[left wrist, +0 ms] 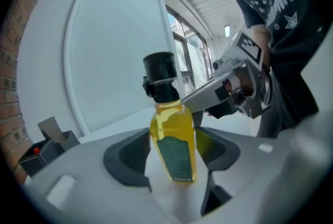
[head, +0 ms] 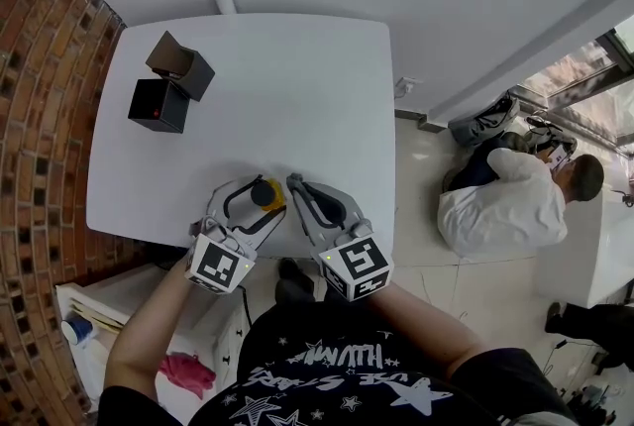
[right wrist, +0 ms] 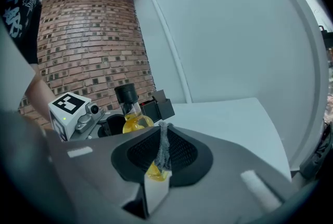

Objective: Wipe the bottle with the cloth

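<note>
While the left gripper [head: 264, 193] clamps the yellow-filled bottle [left wrist: 173, 134] at the tabletop's [head: 297, 87] near edge, hold it steady; the right gripper [head: 294, 184], clenched on the grey cloth [right wrist: 164, 145], should stroke its side firmly.

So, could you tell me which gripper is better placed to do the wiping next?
The right, probably. The right gripper pinches the grey cloth between its shut jaws, close beside the bottle, while the left gripper is clamped on the bottle and can only steady it.
</note>
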{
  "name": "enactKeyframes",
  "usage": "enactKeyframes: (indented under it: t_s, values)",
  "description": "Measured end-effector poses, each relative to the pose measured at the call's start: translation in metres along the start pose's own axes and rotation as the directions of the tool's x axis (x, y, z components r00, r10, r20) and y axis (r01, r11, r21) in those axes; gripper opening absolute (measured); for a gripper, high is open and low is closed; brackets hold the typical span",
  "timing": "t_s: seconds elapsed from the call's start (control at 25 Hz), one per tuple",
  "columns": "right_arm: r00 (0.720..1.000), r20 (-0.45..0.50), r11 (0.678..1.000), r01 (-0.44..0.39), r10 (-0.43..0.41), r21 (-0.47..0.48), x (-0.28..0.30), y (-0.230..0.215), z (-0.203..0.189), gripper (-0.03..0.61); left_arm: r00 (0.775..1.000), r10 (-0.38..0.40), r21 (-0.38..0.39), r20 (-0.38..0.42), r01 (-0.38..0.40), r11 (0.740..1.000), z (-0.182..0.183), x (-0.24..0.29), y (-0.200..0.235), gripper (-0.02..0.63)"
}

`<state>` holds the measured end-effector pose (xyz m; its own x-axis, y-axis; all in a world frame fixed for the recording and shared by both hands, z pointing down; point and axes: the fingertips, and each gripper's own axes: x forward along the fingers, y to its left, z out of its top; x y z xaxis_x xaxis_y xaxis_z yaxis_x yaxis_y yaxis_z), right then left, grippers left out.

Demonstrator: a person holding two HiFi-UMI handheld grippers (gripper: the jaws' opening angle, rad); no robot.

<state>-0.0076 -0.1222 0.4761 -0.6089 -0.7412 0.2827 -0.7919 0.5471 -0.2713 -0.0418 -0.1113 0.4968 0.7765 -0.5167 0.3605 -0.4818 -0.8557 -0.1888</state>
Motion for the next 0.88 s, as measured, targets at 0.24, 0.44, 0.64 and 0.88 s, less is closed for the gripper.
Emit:
enactKeyframes:
  t_s: [0.24, 0.44, 0.64, 0.88]
  values:
    - [0.999, 0.044, 0.999, 0.005, -0.006, 0.032, -0.004, 0.001, 0.013, 0.041, 0.985, 0.173, -0.104, 0.003, -0.172, 0.98, -0.001, -0.013, -0.004, 0.334]
    - [0.995, 0.1, 0.996, -0.023, 0.015, 0.085, -0.006, -0.003, 0.038, 0.041, 0.924, 0.38, -0.269, -0.026, -0.373, 0.888, -0.004, -0.033, 0.002, 0.333]
    - [0.992, 0.079, 0.978, -0.107, 0.095, 0.176, 0.005, -0.002, 0.039, 0.041, 0.843, 0.532, -0.415, -0.082, -0.514, 0.751, -0.002, -0.041, 0.004, 0.333]
    - [0.987, 0.059, 0.967, -0.157, 0.148, 0.203, 0.009, 0.007, 0.032, 0.041, 0.809, 0.578, -0.458, -0.103, -0.555, 0.694, -0.01, -0.039, -0.004, 0.333]
